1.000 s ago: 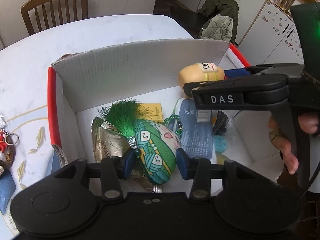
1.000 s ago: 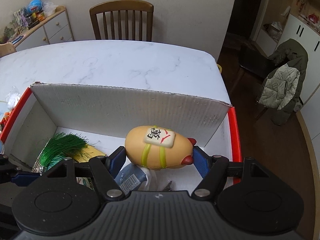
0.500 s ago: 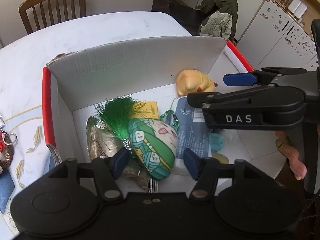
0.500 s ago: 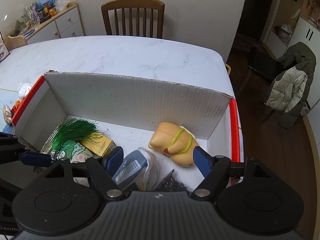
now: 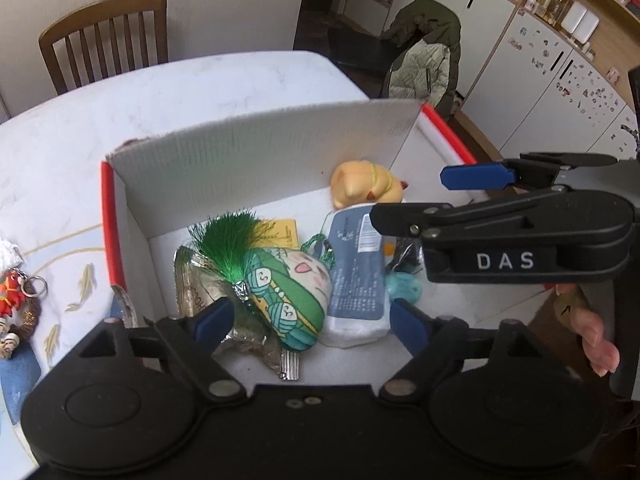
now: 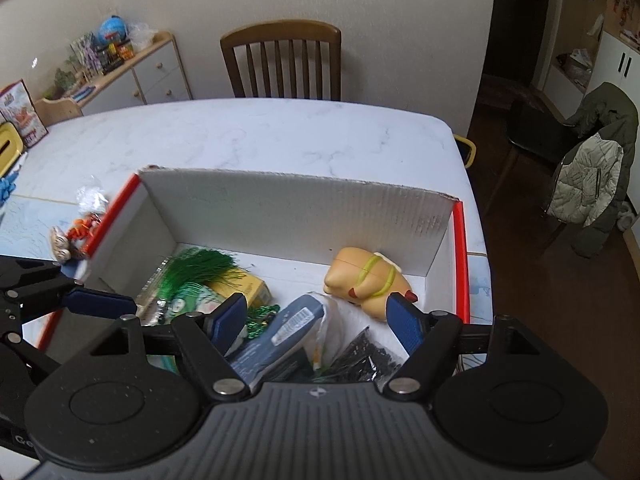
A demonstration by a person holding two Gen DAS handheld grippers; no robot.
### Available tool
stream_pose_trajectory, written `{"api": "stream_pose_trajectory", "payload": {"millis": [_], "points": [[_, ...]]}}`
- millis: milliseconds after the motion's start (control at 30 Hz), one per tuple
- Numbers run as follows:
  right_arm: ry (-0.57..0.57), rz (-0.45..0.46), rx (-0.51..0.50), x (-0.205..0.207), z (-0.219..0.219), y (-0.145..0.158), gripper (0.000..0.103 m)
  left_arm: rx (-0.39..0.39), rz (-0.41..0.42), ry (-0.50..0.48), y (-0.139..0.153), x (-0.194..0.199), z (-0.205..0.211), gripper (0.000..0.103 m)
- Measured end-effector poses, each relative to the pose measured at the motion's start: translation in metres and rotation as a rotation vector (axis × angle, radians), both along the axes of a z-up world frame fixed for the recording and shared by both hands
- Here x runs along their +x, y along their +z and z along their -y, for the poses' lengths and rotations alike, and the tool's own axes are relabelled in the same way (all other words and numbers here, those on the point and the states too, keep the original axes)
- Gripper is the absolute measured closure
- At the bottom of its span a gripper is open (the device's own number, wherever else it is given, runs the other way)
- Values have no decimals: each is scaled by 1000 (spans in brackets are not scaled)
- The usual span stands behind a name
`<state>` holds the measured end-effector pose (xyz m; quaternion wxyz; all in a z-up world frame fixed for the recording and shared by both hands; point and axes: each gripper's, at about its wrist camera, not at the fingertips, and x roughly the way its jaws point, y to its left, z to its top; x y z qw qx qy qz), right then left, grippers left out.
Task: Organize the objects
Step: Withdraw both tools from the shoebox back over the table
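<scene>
A: Both grippers are over the cardboard box (image 5: 256, 160) now, the one with the red rims, sitting on the white marble table (image 6: 280, 136). The left gripper (image 5: 310, 318) has its blue pads spread wide and nothing is between them.

B: And right under it, the green pouch (image 5: 292, 296) with the cartoon faces and the green tassel (image 5: 228, 236), lying on the box floor on top of a crinkly silver packet (image 5: 200, 288).

A: Correct, clear of both pads. Just beside the pouch on its right is a blue-grey packet (image 5: 356, 268), leaning across the middle of the box.

B: What about the right gripper (image 6: 316, 320)?

A: Wide apart too, holding nothing. The yellow squishy toy (image 6: 366, 280) lies tipped on its side on the box floor, near the back wall and the right corner, beyond the right pad.

B: From the left wrist view you see that same toy (image 5: 366, 188) at the far right of the box, with the right gripper (image 5: 476, 178) reaching in from the side above it.

A: There is a yellow card (image 6: 244, 286) under the tassel, and a black mesh bag (image 6: 366, 358) near the front.

B: Outside the box, on the left, 1 red keychain charm (image 5: 16, 300) rests on a patterned mat (image 5: 72, 264). A wooden chair (image 6: 282, 64) stands at the far side of the table.
</scene>
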<state>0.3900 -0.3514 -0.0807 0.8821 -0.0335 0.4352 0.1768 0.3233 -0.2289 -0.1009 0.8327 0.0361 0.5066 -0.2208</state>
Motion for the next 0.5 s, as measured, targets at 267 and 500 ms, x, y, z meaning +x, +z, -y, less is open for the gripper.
{"api": "stream_pose_trajectory", "payload": {"millis": [267,500], "points": [[8,41,52,-24,3,26,27,-44,62,16,30,-16,-15,15],[-1,68,113,-44,0,46,26,-77,108,36,51,-31,-35,12]]}}
